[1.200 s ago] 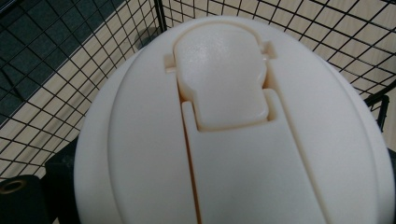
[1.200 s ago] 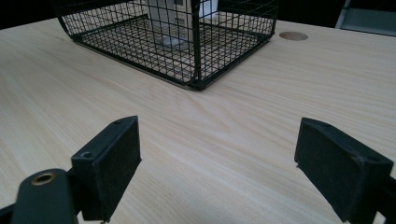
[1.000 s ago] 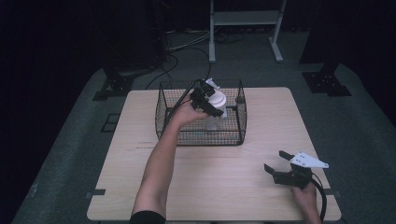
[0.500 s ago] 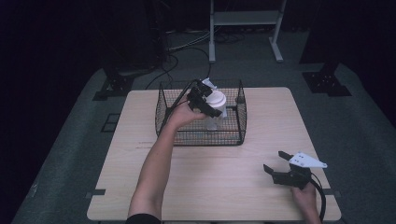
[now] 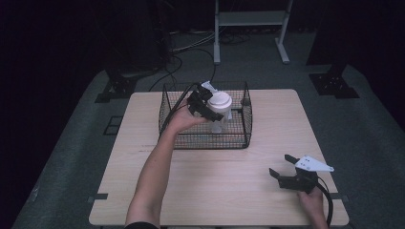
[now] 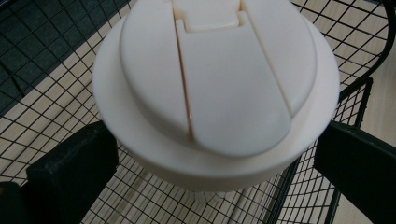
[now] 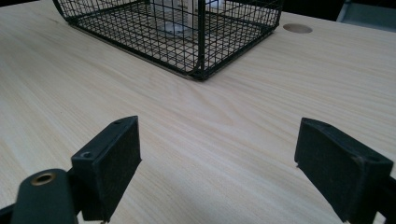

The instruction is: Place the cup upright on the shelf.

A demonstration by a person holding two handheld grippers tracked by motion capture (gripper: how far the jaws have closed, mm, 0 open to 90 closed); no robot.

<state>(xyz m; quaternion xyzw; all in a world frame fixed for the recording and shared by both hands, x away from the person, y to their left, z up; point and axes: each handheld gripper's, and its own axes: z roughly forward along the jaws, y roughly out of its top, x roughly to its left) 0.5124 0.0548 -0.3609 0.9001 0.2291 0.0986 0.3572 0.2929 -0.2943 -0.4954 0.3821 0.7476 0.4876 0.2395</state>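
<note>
Jaws of the left gripper (image 5: 206, 106) clamp a white-lidded bottle (image 5: 220, 102) inside the wire basket (image 5: 208, 139) at the desk's (image 5: 215, 176) far side; the right gripper (image 5: 288, 172) rests near right. Its jaws stand apart.

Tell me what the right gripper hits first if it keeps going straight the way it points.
Probably the near corner of the wire basket; the right gripper is open over bare table, and nothing lies between.
</note>
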